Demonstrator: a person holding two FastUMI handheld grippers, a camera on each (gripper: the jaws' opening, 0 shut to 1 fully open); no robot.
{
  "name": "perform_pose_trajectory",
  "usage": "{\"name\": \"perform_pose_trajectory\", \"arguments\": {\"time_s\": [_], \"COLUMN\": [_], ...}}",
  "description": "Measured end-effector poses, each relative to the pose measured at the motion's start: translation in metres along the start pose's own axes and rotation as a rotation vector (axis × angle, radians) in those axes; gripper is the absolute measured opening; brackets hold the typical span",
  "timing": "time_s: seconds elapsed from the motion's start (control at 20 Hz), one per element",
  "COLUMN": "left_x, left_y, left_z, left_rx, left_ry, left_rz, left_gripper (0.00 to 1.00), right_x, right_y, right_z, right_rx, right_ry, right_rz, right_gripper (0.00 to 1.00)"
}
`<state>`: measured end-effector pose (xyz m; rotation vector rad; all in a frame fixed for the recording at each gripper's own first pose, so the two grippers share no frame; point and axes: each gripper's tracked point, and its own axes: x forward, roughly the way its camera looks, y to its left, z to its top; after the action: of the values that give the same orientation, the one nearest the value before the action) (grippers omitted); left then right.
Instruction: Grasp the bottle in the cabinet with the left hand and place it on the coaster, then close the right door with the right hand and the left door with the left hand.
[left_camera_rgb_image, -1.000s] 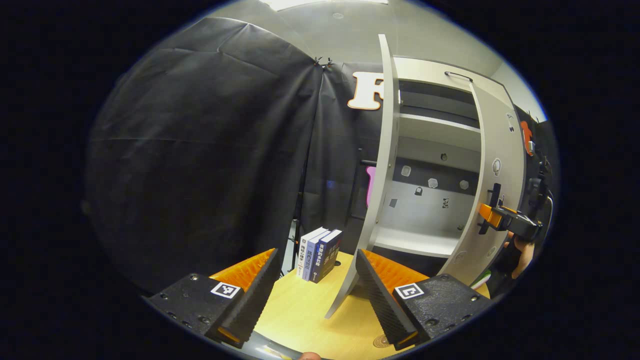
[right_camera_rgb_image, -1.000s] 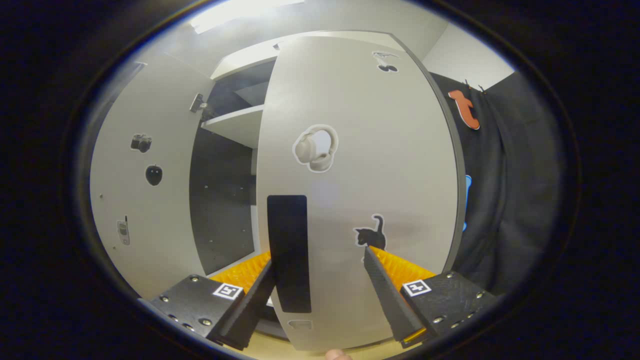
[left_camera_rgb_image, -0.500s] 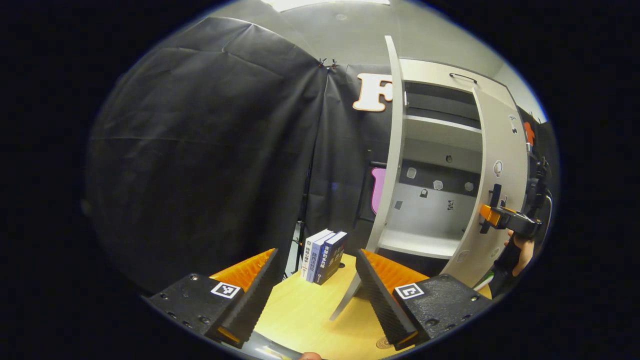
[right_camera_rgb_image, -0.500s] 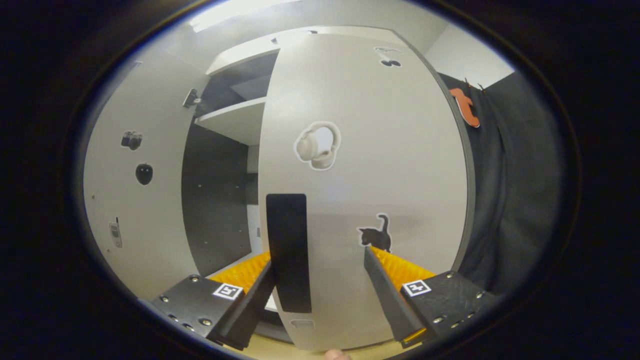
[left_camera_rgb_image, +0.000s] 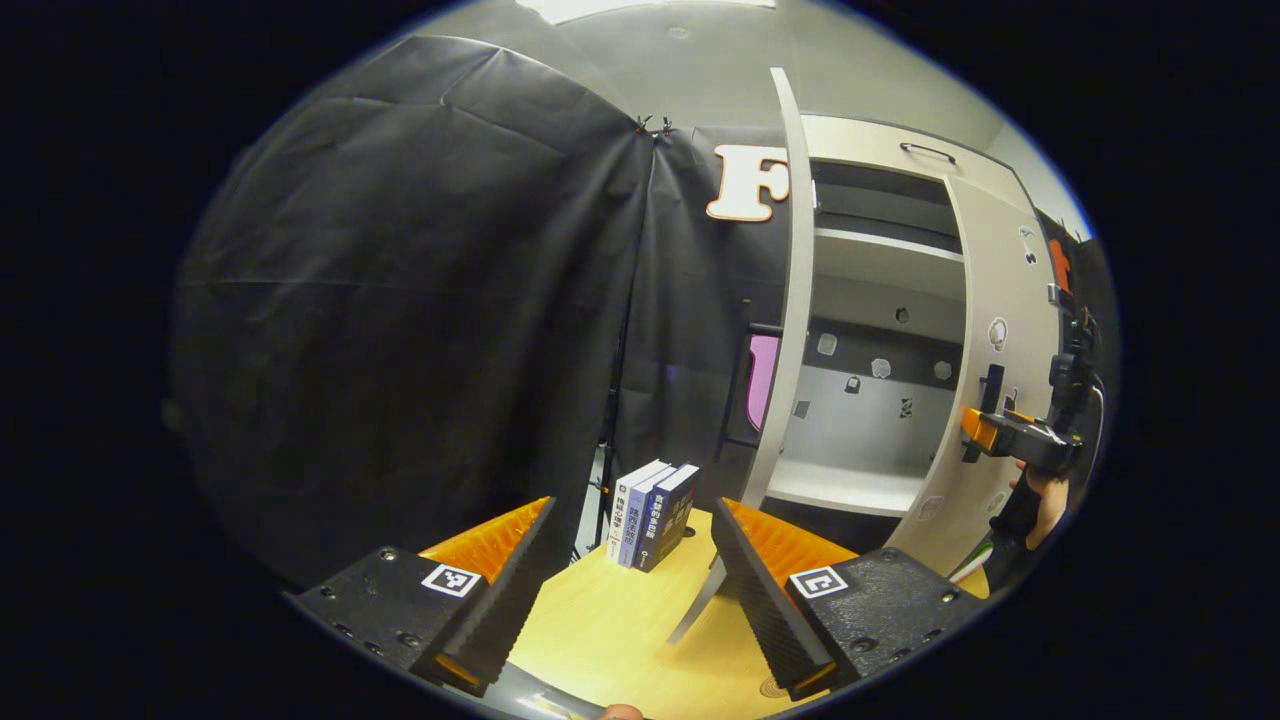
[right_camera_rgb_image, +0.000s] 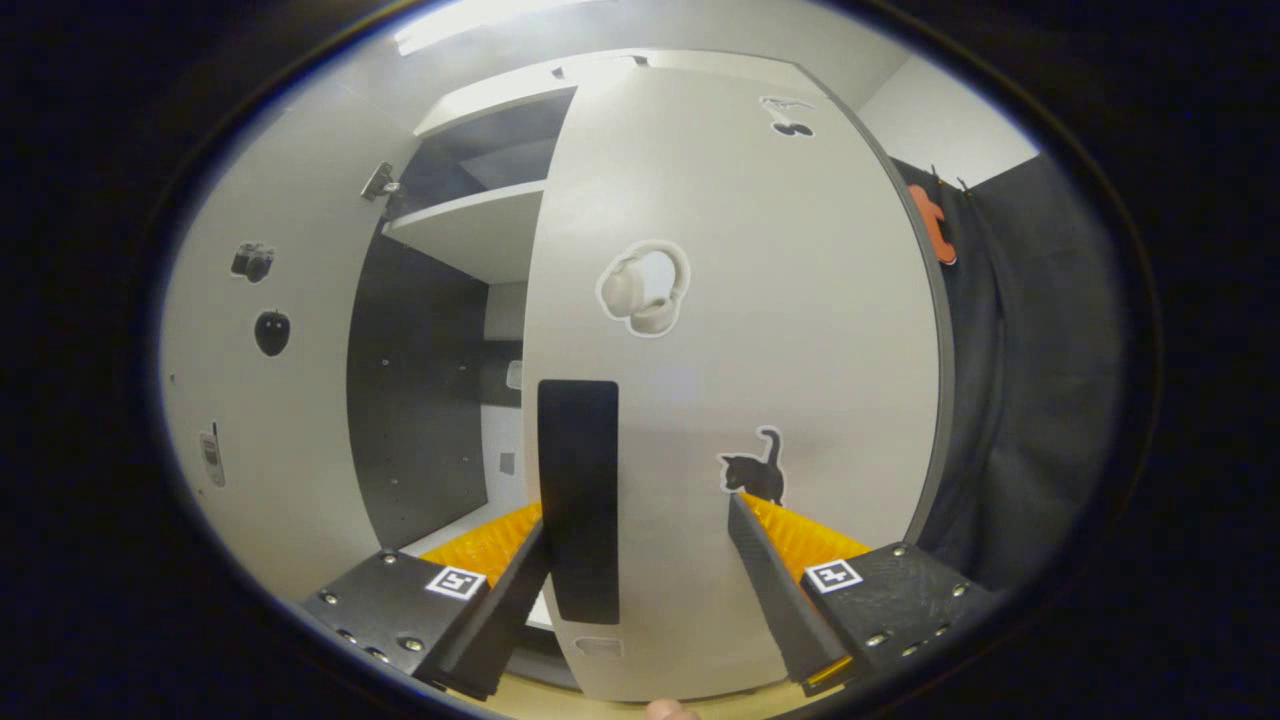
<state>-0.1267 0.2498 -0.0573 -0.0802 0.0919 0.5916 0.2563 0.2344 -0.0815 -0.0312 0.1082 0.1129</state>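
Both grippers gape: right gripper (right_camera_rgb_image: 640, 560) straddles right door (right_camera_rgb_image: 790, 330)'s handle (right_camera_rgb_image: 578, 500).

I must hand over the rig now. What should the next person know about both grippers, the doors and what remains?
Left gripper: open, holds nothing, over the table near the left door, not touching it.
Right gripper: open, jaws either side of the handle on the right door; contact unclear.
Both doors are partly open. The lower shelf looks bare; bottle and coaster not seen.
Left to do: finish closing the right door, then close the left door with the left gripper.
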Motion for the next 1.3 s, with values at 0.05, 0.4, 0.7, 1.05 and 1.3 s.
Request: {"name": "perform_pose_trajectory", "arguments": {"time_s": [0.05,0.4,0.7,1.05,1.3], "left_x": [0.0,0.001,0.007,0.024,0.042], "left_y": [0.001,0.005,0.004,-0.006,-0.019], "left_z": [0.001,0.001,0.006,0.024,0.043], "left_rx": [0.001,0.019,0.024,-0.001,0.043], "left_ry": [0.0,0.001,-0.009,-0.052,-0.094], "left_rz": [0.001,0.004,-0.003,-0.048,-0.095], "left_gripper": [0.93,0.92,0.93,0.93,0.92], "right_x": [0.0,0.003,0.005,0.007,0.009], "right_y": [0.0,0.0,-0.001,-0.001,0.0], "right_z": [0.0,0.0,-0.001,-0.001,-0.001], "right_rx": [-0.001,-0.014,-0.023,-0.032,-0.041], "right_ry": [-0.001,-0.004,-0.004,-0.009,-0.012], "right_rz": [-0.004,-0.021,-0.036,-0.056,-0.065], "right_gripper": [1.0,1.0,1.0,1.0,1.0]}}
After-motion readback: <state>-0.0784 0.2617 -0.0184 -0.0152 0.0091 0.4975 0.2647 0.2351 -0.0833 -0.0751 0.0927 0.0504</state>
